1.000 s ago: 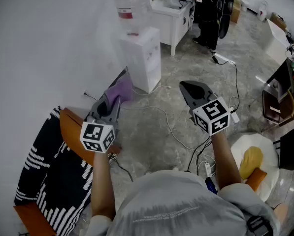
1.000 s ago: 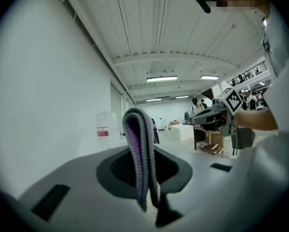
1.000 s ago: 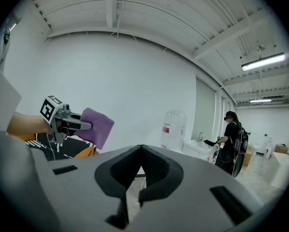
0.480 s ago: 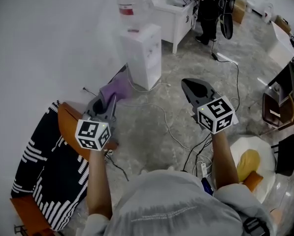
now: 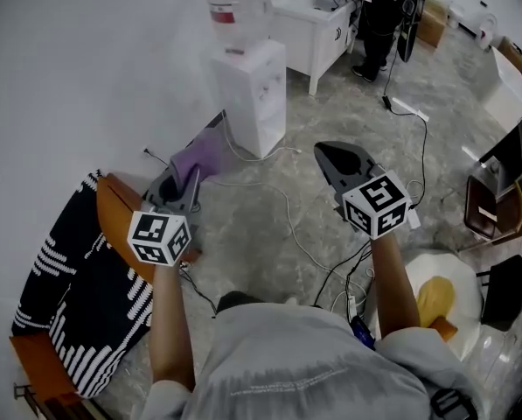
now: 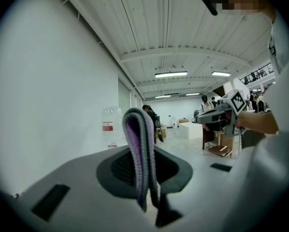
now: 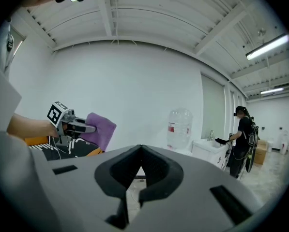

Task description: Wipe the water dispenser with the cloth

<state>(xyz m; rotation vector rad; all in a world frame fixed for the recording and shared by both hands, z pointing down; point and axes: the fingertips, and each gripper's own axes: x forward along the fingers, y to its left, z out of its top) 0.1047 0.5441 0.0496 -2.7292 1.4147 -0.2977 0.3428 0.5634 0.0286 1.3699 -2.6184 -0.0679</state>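
A white water dispenser [image 5: 254, 94] with a clear bottle [image 5: 236, 9] on top stands against the wall, some way ahead of both grippers. My left gripper [image 5: 189, 182] is shut on a folded purple cloth [image 5: 198, 157], which stands up between the jaws in the left gripper view [image 6: 138, 149]. My right gripper [image 5: 337, 157] is shut with nothing in it, held level with the left and to its right. From the right gripper view the bottle [image 7: 179, 128] and the cloth [image 7: 99, 129] both show, well apart.
A chair with a black-and-white striped cover [image 5: 77, 296] stands at my left. Cables [image 5: 287, 208] trail over the floor between me and the dispenser. A person [image 5: 385, 7] stands at a white sink cabinet [image 5: 309, 26] beyond it. A white stool with a yellow thing [image 5: 444, 296] is at my right.
The view has pulled back a little from the dispenser. My left gripper with the cloth has sunk slightly lower and left; the right gripper has hardly moved.
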